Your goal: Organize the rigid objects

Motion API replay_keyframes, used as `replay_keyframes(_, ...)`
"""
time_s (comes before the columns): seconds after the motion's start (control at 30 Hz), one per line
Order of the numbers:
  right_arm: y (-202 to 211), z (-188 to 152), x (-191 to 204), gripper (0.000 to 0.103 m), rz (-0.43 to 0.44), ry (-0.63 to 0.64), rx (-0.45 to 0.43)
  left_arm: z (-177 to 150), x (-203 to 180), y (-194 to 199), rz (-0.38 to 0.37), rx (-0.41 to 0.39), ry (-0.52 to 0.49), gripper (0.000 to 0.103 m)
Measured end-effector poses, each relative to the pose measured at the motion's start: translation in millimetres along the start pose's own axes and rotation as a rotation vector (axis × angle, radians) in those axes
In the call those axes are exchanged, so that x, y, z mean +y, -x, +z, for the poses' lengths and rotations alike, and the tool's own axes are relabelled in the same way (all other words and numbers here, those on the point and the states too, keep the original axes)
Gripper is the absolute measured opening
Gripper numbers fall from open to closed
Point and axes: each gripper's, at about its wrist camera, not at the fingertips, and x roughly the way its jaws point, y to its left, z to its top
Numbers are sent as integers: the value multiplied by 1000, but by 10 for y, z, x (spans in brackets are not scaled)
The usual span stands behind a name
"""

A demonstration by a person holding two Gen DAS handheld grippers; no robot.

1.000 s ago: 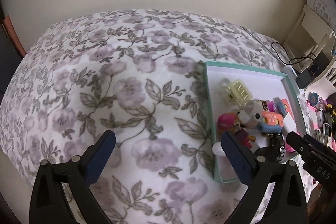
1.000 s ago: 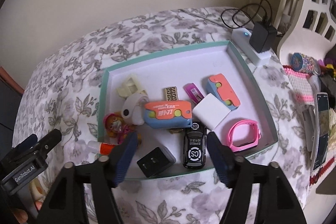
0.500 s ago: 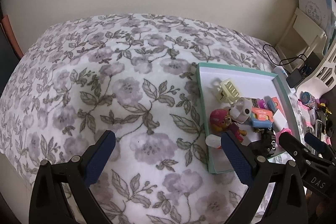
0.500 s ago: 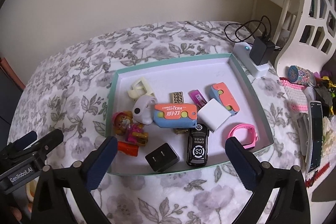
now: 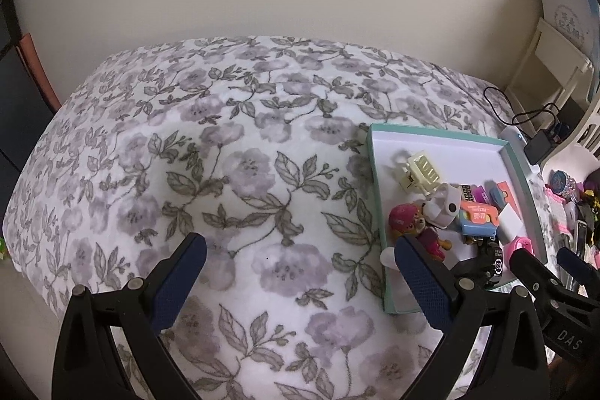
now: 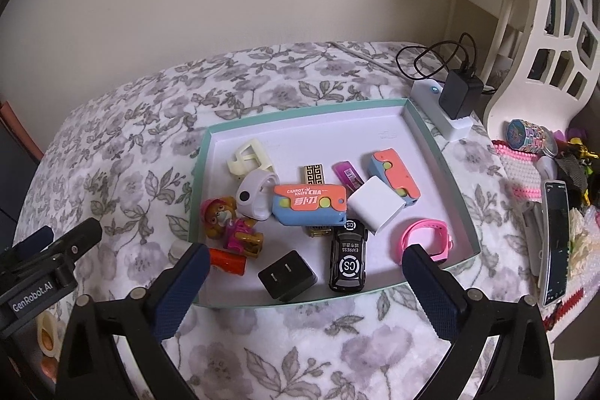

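left tool [image 5: 300, 261]: spread, empty, over floral blanket [image 5: 240, 175] | tray [image 6: 461, 208]: teal-rimmed, on blanket, holds toys | orange tube [image 6: 227, 260]: half hidden behind finger | black toy car [image 6: 348, 255]: between the just-widened, empty fingers of right tool [image 6: 305, 268]

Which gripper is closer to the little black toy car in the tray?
Right. The right gripper hangs open just over the black toy car; the left gripper hangs open over the floral blanket beside the tray.
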Motion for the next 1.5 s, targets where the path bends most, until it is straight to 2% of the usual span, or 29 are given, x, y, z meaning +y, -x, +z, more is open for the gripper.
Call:
replay_keyframes(0.1,1,1,-3,103,-1,0,0,-10,-6,-9,31,11,-4,100)
replay_keyframes(0.5,6,24,-16,103,3,-9,-3,-27,-3,-46,65,37,-10,100)
replay_keyframes(1.5,-16,22,-19,103,5,-19,7,-27,-8,-26,94,32,-21,100)
